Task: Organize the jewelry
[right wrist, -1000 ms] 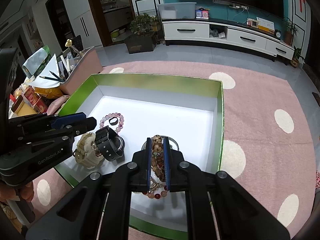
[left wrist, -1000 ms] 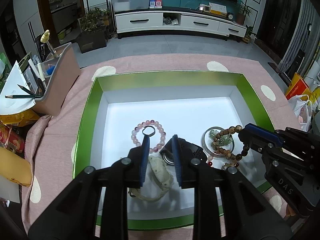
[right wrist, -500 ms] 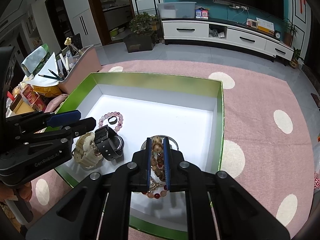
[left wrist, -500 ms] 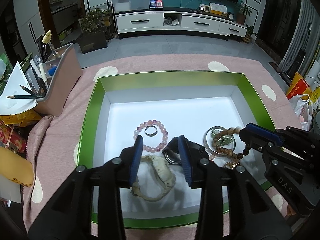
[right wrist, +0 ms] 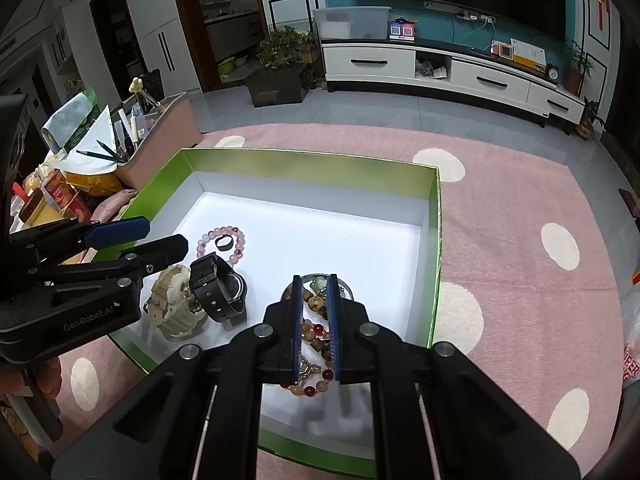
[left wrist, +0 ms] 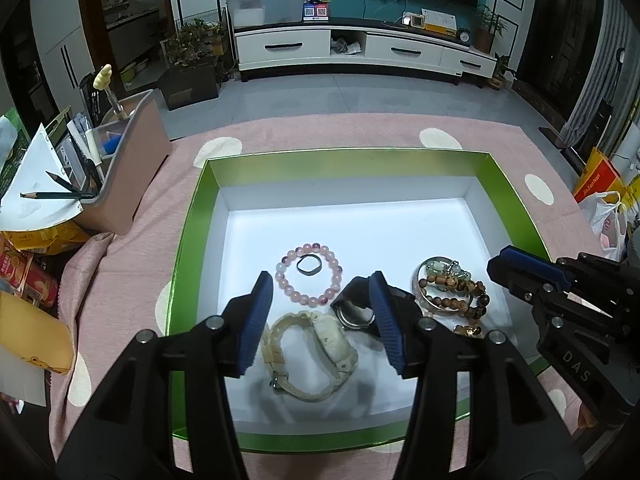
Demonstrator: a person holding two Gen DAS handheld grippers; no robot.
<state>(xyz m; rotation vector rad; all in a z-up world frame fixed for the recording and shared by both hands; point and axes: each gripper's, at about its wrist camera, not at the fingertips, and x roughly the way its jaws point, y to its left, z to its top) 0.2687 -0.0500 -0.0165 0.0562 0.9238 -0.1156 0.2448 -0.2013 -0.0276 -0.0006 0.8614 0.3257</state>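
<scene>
A green-rimmed white box (left wrist: 344, 162) (right wrist: 304, 162) holds the jewelry. My left gripper (left wrist: 322, 286) (right wrist: 160, 236) is open and empty above a cream watch (left wrist: 312, 354) (right wrist: 176, 306) and a black watch (left wrist: 358, 308) (right wrist: 218, 286). A pink bead bracelet (left wrist: 334, 276) (right wrist: 239, 245) with a dark ring (left wrist: 309, 266) (right wrist: 224, 243) inside lies beyond. My right gripper (right wrist: 315, 285) (left wrist: 498, 270) is slightly open above a wooden bead bracelet (left wrist: 452, 294) (right wrist: 316, 302), which lies on a silver bangle (left wrist: 438, 262) beside a red and amber bead bracelet (right wrist: 310, 390).
The box sits on a pink cloth with cream dots (right wrist: 520, 240). A pink-grey organizer with pencils and paper (left wrist: 116, 172) (right wrist: 160, 128) stands left of the box. Snack packets (left wrist: 24, 272) lie at the far left. Bags (left wrist: 600, 196) stand at the right.
My left gripper has opened wide and pulled back, leaving the cream watch in the box. My right gripper has opened a little; the wooden bracelet now lies on the bangle.
</scene>
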